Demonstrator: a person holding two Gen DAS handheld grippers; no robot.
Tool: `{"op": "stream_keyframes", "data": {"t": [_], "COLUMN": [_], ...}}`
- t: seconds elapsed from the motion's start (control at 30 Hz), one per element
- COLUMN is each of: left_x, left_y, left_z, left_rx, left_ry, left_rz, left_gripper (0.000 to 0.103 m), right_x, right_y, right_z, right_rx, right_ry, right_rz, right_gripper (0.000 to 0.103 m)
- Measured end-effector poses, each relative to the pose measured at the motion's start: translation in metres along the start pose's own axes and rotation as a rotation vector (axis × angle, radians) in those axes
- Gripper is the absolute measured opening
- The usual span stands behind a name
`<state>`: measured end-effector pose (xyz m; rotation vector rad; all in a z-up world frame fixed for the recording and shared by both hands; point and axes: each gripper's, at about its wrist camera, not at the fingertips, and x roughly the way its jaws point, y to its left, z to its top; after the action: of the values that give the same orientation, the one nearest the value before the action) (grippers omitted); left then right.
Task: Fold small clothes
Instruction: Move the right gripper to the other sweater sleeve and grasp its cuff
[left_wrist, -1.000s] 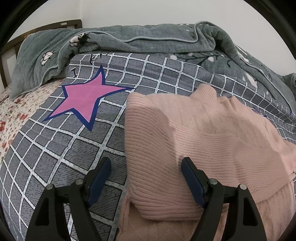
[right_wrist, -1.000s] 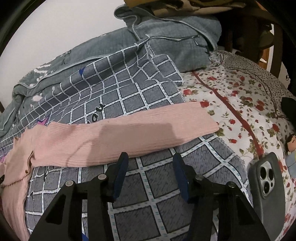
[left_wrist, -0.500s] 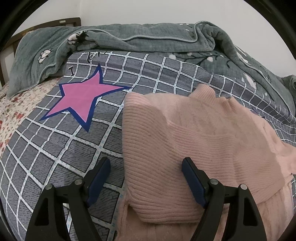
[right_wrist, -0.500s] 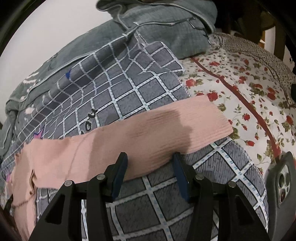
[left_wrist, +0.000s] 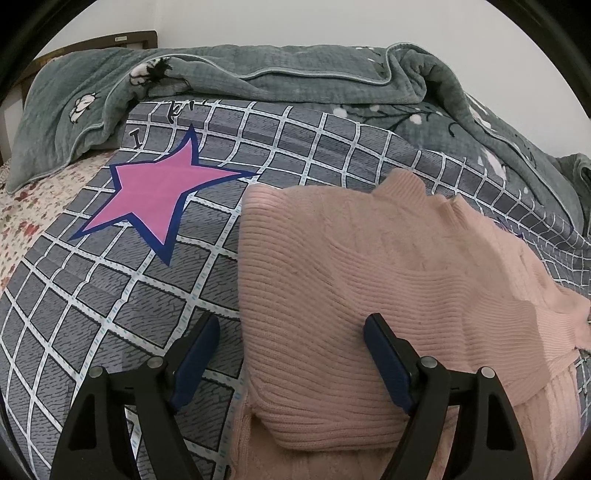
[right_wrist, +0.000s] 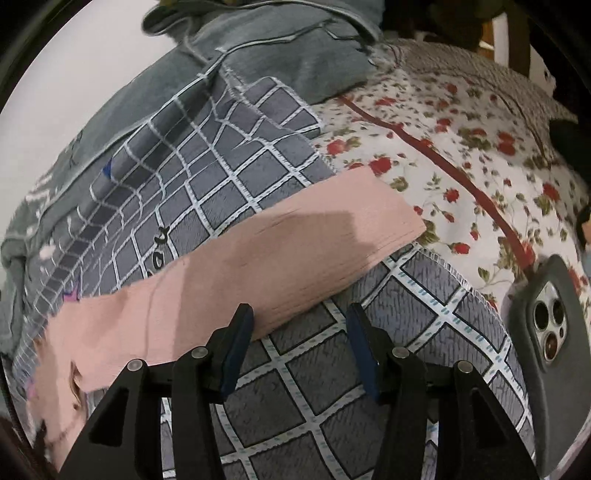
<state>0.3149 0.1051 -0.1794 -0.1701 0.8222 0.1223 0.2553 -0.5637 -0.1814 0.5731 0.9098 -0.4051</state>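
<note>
A pink ribbed knit sweater (left_wrist: 351, 280) lies on the grey checked bedspread (left_wrist: 110, 295), one sleeve folded back over its body. My left gripper (left_wrist: 290, 339) hovers open above the folded sleeve's cuff, its blue pads wide apart and off the knit. In the right wrist view the other sleeve (right_wrist: 258, 258) stretches flat across the bedspread (right_wrist: 332, 369) toward the flowered sheet. Just in front of that sleeve's near edge my right gripper (right_wrist: 299, 325) stands open, nothing pressed between its pads.
A grey-green quilt (left_wrist: 258, 77) is bunched along the back by the wall. A pink star (left_wrist: 159, 192) is printed on the bedspread. A phone in a dark case (right_wrist: 550, 332) rests at the right on the flowered sheet (right_wrist: 461, 155). Dark furniture stands behind.
The right gripper has rolled, so the sleeve now slants up to the right, and it has come closer to the sleeve. The left gripper has stayed where it was.
</note>
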Motion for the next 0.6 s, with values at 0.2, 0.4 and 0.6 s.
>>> {"op": "stream_keyframes", "data": {"t": [0.2,0.4,0.6], "left_x": [0.0,0.0,-0.001], "left_y": [0.0,0.0,0.001], "left_z": [0.0,0.0,0.0], "left_rx": [0.006,0.006,0.005], "left_ry": [0.0,0.0,-0.002], "left_rz": [0.006,0.007,0.009], "left_gripper": [0.08,0.08,0.08], "right_x": [0.008,0.01,-0.006], "right_y": [0.004,-0.008,0.003], "right_z": [0.009,0.018,0.014], "right_rx": [-0.03,0.03,-0.036], "right_ry": [-0.036,-0.076,-0.187], "right_rz": [-0.021,-0.016,-0.052], "right_gripper": [0.054,0.035,0.006]}}
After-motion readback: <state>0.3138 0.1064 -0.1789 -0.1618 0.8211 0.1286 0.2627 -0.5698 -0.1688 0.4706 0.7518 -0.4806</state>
